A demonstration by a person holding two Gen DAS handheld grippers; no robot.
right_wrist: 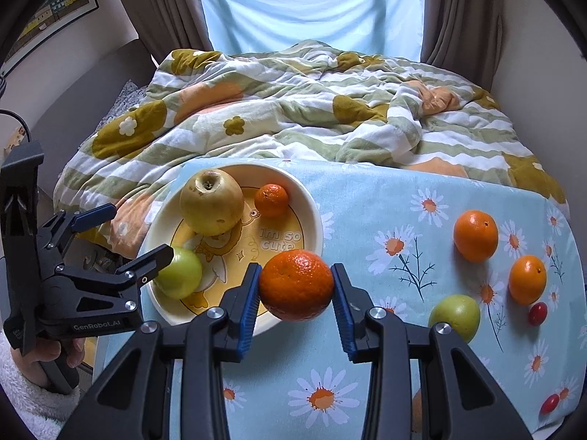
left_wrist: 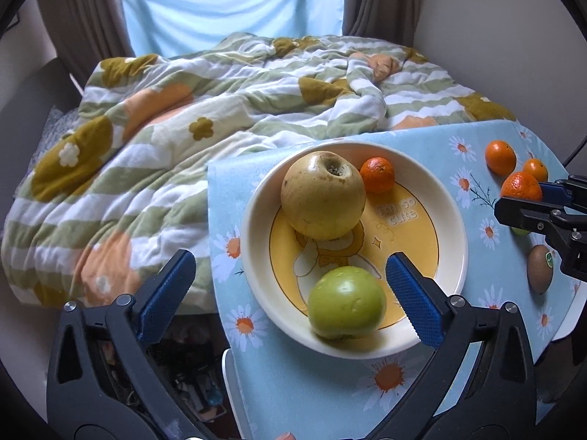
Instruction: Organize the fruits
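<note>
Cream bowl [right_wrist: 312, 216] with a yellow cartoon print sits at the left end of a small table under a blue daisy cloth [right_wrist: 367, 366], just in front of a rumpled striped quilt [right_wrist: 293, 117]. In the bowl: a yellow-brown apple [left_wrist: 323, 194] at the far side, a small mandarin [left_wrist: 377, 175] beside it, and a green apple [left_wrist: 346, 302] at the near rim. Left gripper [left_wrist: 290, 297] hangs over the bowl's near-left edge, jaws spread wide and gripping nothing (the green apple lies between the pads, free of both). Right gripper [right_wrist: 296, 302] is clenched on a large mandarin [right_wrist: 296, 285], holding it at the bowl's near-right rim, above the cloth. Loose on the cloth to the right: two oranges [right_wrist: 476, 235] [right_wrist: 527, 279], another green apple [right_wrist: 455, 316], two small red fruits [right_wrist: 537, 313] [right_wrist: 549, 403]. A brown kiwi [left_wrist: 540, 268] shows in the left wrist view only.
</note>
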